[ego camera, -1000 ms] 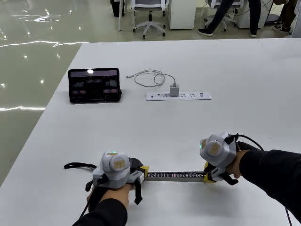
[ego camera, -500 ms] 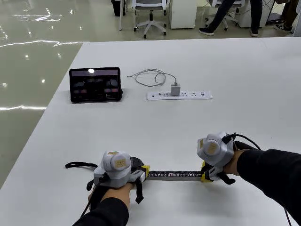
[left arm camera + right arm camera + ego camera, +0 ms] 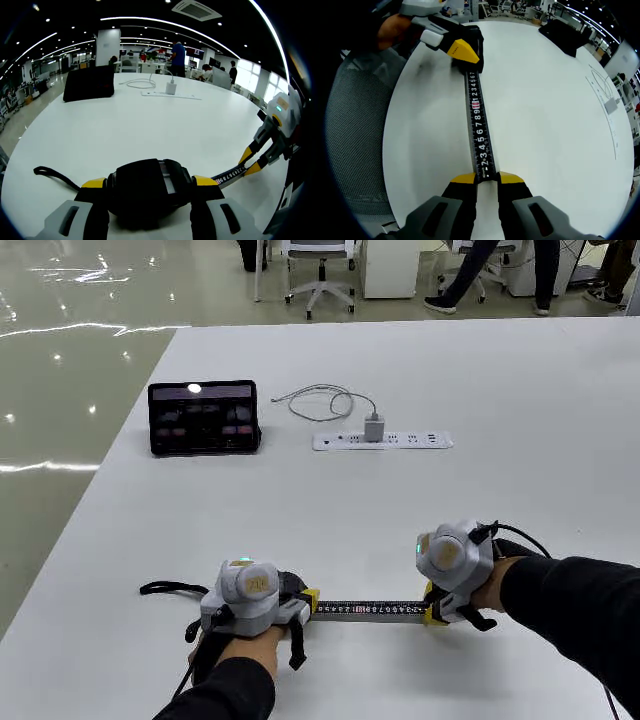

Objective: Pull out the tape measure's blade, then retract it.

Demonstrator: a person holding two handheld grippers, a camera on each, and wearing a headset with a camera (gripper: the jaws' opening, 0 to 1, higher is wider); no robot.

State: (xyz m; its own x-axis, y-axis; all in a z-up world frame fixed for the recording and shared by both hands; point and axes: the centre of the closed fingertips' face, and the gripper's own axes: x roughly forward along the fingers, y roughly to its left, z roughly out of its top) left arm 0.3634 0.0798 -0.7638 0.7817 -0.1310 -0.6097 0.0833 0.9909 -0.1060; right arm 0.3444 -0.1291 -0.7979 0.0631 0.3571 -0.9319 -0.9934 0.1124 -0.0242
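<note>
Tape measure case [image 3: 145, 195]: black and rounded, resting on the white desk [image 3: 450, 380] close to its near edge, toward the near left corner.
Blade [image 3: 479, 130]: drawn out of the case and lying flat on the desk, printed numbers facing up. It runs in a straight line roughly along the near edge.
Left tool [image 3: 150, 181]: its two yellow-tipped jaws clamp the case from either side and pin it to the desk.
Right tool [image 3: 487, 179]: its jaws are closed narrowly on the free end of the blade, well apart from the case.
Carry strap [image 3: 165, 589]: a black loop trailing from the case toward the left edge of the desk.
Step in hand: the blade looks only partly out, so this is either the end of the pull or the start of the return.
Doing it well: keep the case still under the left tool. Move the right tool in line with the blade so it does not twist or buckle. Walk the end back toward the case mouth rather than releasing it to snap home.
Farther back: a dark tablet [image 3: 204, 417] stands toward the left edge. A white power strip [image 3: 385, 441] lies beside it nearer the middle, with a charger [image 3: 374, 428] plugged in and a looped cable [image 3: 320, 400] behind.
</note>
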